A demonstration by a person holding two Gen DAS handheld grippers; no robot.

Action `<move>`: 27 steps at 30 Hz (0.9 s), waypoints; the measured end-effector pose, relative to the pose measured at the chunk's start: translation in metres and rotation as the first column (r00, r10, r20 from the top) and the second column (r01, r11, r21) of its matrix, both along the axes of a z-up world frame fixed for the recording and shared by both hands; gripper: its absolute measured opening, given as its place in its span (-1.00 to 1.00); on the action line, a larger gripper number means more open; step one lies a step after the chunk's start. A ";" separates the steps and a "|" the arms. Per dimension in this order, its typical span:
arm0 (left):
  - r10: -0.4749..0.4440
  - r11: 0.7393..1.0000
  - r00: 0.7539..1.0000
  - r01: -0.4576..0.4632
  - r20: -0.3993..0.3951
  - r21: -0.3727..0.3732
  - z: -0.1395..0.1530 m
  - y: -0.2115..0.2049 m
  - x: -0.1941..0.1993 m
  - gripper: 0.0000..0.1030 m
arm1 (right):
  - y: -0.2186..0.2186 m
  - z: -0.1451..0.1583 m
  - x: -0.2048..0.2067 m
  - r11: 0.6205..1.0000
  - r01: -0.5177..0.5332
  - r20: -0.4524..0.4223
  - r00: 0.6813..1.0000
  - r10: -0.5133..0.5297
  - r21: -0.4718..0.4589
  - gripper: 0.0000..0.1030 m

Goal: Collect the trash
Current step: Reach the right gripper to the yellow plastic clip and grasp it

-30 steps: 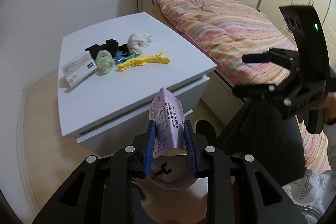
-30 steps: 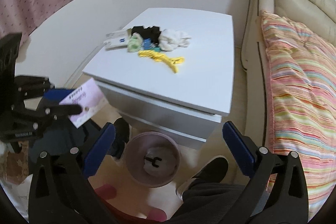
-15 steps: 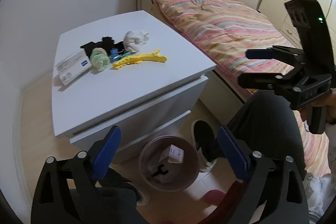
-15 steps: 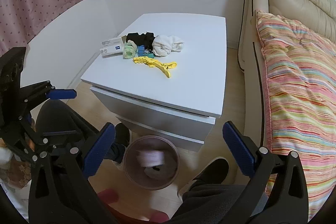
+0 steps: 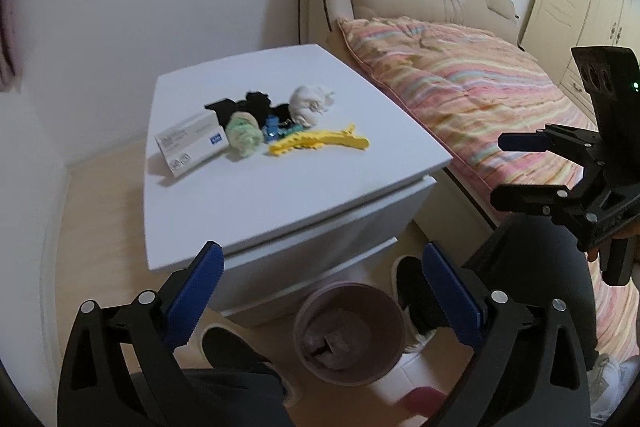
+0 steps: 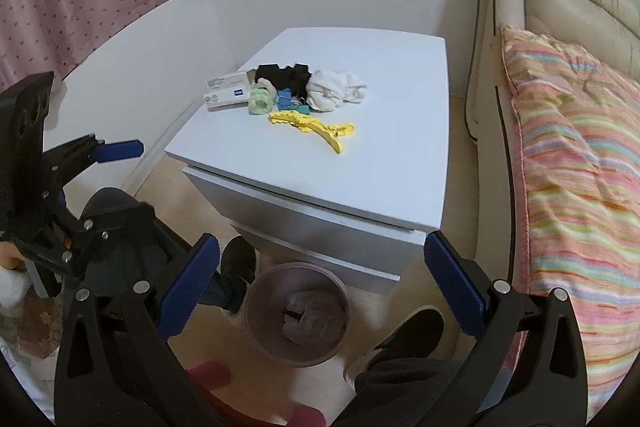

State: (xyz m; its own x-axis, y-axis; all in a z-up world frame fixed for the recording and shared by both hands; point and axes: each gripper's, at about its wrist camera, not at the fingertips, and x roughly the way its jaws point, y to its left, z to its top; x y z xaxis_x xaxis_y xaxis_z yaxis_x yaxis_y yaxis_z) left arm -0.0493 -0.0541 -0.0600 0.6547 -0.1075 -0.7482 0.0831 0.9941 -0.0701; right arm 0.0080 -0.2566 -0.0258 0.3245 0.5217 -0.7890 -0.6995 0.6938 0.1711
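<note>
The left gripper (image 5: 320, 291) is hanging over the bin (image 5: 348, 331) on the floor, its blue jaws spread wide with nothing between them — they have just been opening, and a pale packet (image 5: 334, 341) is lying inside the bin below. The right gripper (image 6: 320, 287) is also gaping wide and holding nothing. More clutter is waiting well above the bin on the white nightstand (image 5: 280, 183), bunched toward its far side: a small box (image 5: 188, 143), a green wad (image 5: 242, 135), a white wad (image 5: 310, 103), something black (image 5: 248, 107) behind them, small blue clips (image 5: 276, 131), and a long yellow clip (image 5: 316, 143) lying nearest the front. The wads are looking soft and very light, likely squashing under the pads, so pinching them across the middle should be working best. The box seems light but stiff — gripping across its narrow sides suits it. The yellow clip is looking hard, thin and perhaps slippery, best taken across its middle.
</note>
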 end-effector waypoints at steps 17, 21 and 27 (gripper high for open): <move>0.070 0.997 0.997 -0.069 0.041 -0.025 0.016 0.028 0.009 0.85 | 0.063 0.014 0.051 0.971 -0.208 0.047 0.976 0.214 -0.118 0.94; 0.087 0.996 0.995 -0.085 0.045 -0.035 0.016 0.034 0.009 0.85 | 0.088 0.011 0.064 0.939 -0.285 0.063 0.951 0.302 -0.189 0.94; 0.104 0.994 0.994 -0.102 0.042 -0.047 0.015 0.041 0.009 0.85 | 0.117 -0.004 0.085 0.892 -0.378 0.027 0.918 0.396 -0.246 0.94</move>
State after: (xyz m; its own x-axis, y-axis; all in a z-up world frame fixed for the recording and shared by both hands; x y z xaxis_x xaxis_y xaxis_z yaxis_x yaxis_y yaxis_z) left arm -0.0399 -0.0131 -0.0447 0.6967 -0.0702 -0.7139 -0.0156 0.9935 -0.1129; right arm 0.0934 -0.1395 -0.0300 0.1962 0.4239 -0.8842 -0.9251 0.3790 -0.0236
